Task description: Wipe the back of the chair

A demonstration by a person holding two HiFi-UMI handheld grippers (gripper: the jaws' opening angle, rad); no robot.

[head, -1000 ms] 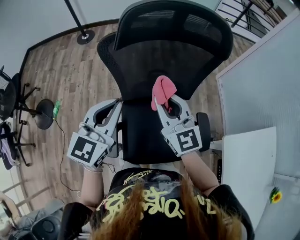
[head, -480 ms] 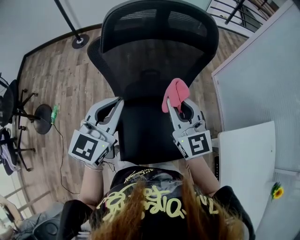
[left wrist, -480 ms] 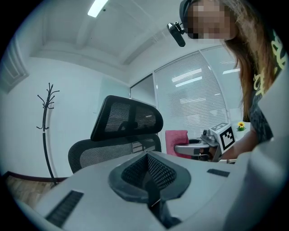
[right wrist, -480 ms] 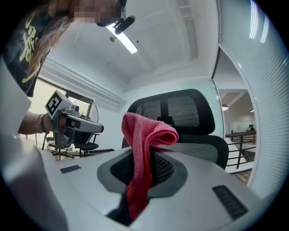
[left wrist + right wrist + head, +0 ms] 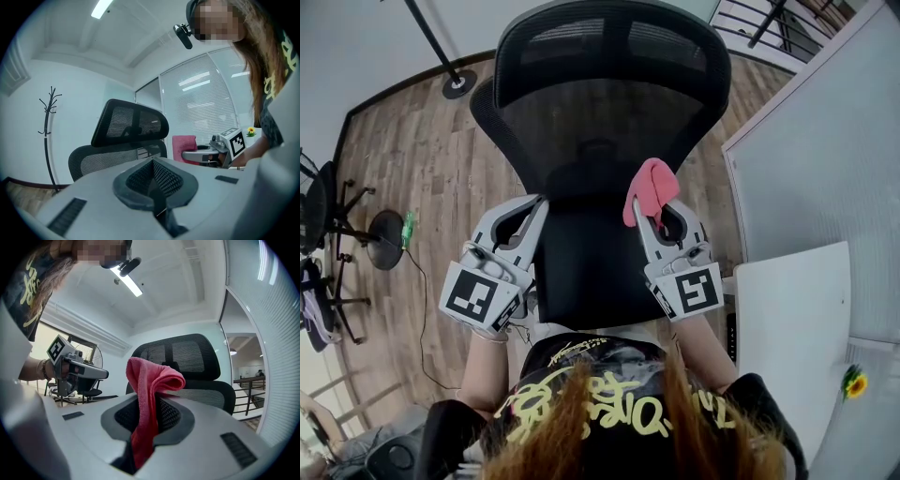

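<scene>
**Head view.** Black mesh chair (image 5: 609, 122) stands directly in front of the person, its rear side facing them, headrest (image 5: 609, 42) at the top of the frame. The left gripper (image 5: 534, 206) is at the left edge of the backrest (image 5: 581, 141), with its jaw tips drawn together. The right gripper (image 5: 654, 214) is at the lower right of the backrest, and a pink cloth (image 5: 650, 183) stands up out of its tips. The cloth overlaps the mesh in this view, but whether it touches cannot be told. A white desk (image 5: 787, 319) and a pale partition (image 5: 825, 159) are on the right, over a wood floor (image 5: 422, 159).

**Left gripper view.** The left gripper (image 5: 152, 163) has its jaws closed flat against each other, with nothing between them. The chair (image 5: 117, 159) is ahead, the headrest (image 5: 131, 125) above the mesh back. The right gripper (image 5: 199, 153) shows to the right of the chair, with the pink cloth (image 5: 184, 146) at its tip, beside the backrest edge. A coat stand (image 5: 47, 126) stands far left.

**Right gripper view.** The right gripper (image 5: 149, 405) is clamped on the pink cloth (image 5: 152, 378). A folded loop stands above the jaws and droops right, and the tail hangs down behind the pads. The chair (image 5: 206, 392) is beyond it, headrest (image 5: 180, 357) uppermost. The left gripper (image 5: 96, 373) is at the left. A railing (image 5: 246, 392) is far right.
</scene>
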